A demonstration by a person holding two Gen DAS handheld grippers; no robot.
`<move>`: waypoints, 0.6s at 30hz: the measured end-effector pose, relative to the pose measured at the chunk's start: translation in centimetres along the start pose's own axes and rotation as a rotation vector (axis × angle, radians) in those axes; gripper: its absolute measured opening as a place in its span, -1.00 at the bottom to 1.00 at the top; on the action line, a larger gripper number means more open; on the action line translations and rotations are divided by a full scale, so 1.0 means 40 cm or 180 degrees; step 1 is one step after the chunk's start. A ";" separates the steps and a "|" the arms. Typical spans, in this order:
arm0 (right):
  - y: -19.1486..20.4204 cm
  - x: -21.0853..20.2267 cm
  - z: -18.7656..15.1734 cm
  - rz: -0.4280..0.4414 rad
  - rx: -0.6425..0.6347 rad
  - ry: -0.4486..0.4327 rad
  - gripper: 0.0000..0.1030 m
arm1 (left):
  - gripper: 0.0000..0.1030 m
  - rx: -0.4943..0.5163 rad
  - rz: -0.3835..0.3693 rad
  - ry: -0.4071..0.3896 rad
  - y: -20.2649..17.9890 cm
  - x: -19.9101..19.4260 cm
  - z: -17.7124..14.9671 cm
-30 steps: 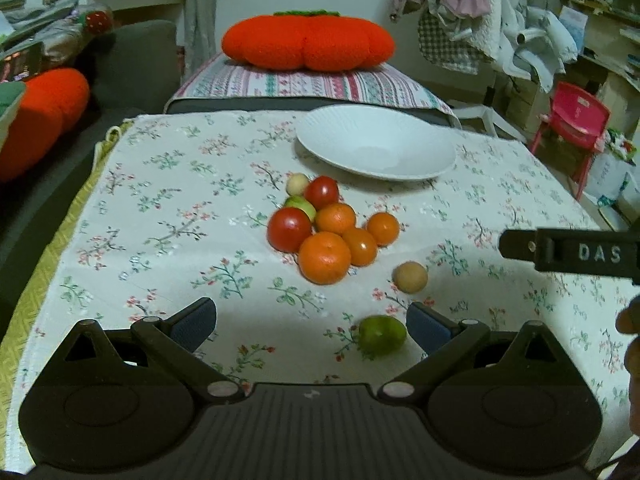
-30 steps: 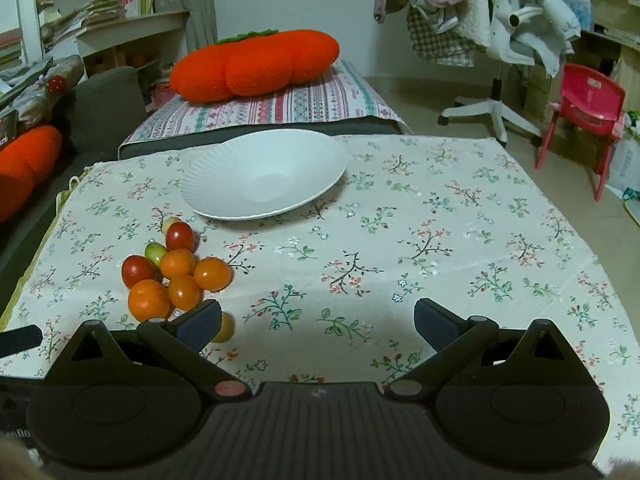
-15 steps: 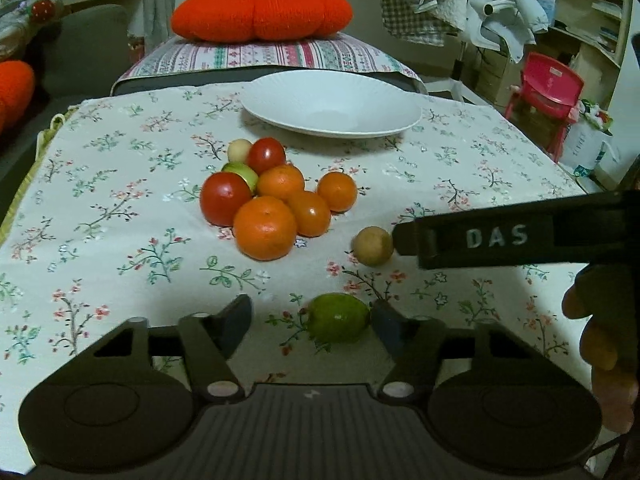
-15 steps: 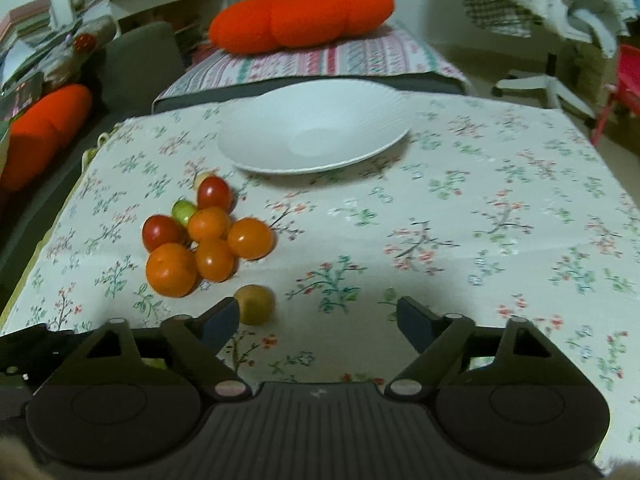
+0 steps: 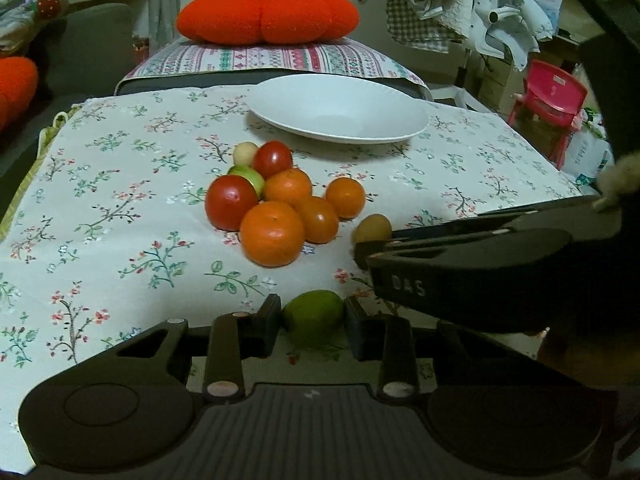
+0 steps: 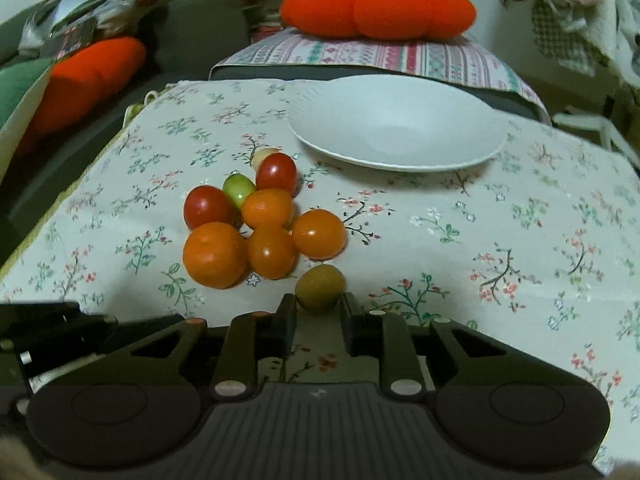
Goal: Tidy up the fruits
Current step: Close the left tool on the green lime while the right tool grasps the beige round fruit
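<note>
A green lime (image 5: 314,314) lies on the floral cloth between the fingers of my left gripper (image 5: 312,326), which has closed on it. A small brown round fruit (image 6: 320,287) sits between the fingertips of my right gripper (image 6: 318,320), which has closed on it; it also shows in the left wrist view (image 5: 373,230), with the right gripper (image 5: 460,272) coming in from the right. A pile of oranges and tomatoes (image 5: 280,208) lies mid-table and shows in the right wrist view too (image 6: 260,224). A white plate (image 5: 340,110) stands empty behind it (image 6: 400,124).
A floral tablecloth (image 5: 120,184) covers the table. Orange pumpkin cushions (image 5: 268,16) lie on a striped seat behind the table and at the left (image 6: 84,80). A red child's chair (image 5: 554,96) and hanging clothes stand at the right.
Both grippers moved forward and down and narrowed from wide open. The left jaws came in onto the lime, the right jaws onto the brown fruit.
</note>
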State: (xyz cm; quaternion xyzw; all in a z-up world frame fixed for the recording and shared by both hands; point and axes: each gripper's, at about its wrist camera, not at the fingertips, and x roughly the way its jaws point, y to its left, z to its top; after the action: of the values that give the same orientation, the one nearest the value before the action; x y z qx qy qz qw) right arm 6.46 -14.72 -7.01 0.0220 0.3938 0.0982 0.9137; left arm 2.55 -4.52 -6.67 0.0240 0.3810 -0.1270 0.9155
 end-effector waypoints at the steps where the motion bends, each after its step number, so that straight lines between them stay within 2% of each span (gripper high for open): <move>1: -0.002 -0.005 0.000 0.0009 0.0011 -0.0009 -0.61 | -0.75 -0.0013 -0.0006 -0.0005 0.002 0.000 0.002; 6: -0.015 -0.031 0.004 0.0062 0.0059 -0.0104 -0.67 | -0.75 -0.0019 -0.0011 -0.0084 0.006 -0.013 0.012; 9: -0.015 -0.037 0.010 0.0095 0.0071 -0.0163 -0.90 | -0.75 -0.0022 -0.0016 -0.0129 0.010 -0.019 0.019; 12: -0.015 -0.037 0.013 0.0121 0.0056 -0.0173 -0.90 | -0.75 -0.0017 -0.0013 -0.0133 0.012 -0.015 0.021; 14: -0.014 -0.027 0.009 0.0120 0.0024 -0.0153 -0.83 | -0.75 -0.0023 0.0004 -0.0099 0.013 -0.009 0.019; 16: -0.016 -0.025 0.008 0.0114 0.0068 -0.0152 -0.46 | -0.75 -0.0025 0.0021 -0.0058 0.013 -0.004 0.017; 18: -0.016 -0.022 0.006 0.0143 0.0091 -0.0150 -0.19 | -0.75 -0.0013 0.0038 -0.0039 0.013 -0.001 0.015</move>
State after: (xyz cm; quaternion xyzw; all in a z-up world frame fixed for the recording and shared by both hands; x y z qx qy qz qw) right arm 6.15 -15.52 -6.31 0.0463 0.3730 0.1126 0.9198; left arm 3.08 -4.10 -6.23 0.0236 0.3755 -0.1209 0.9186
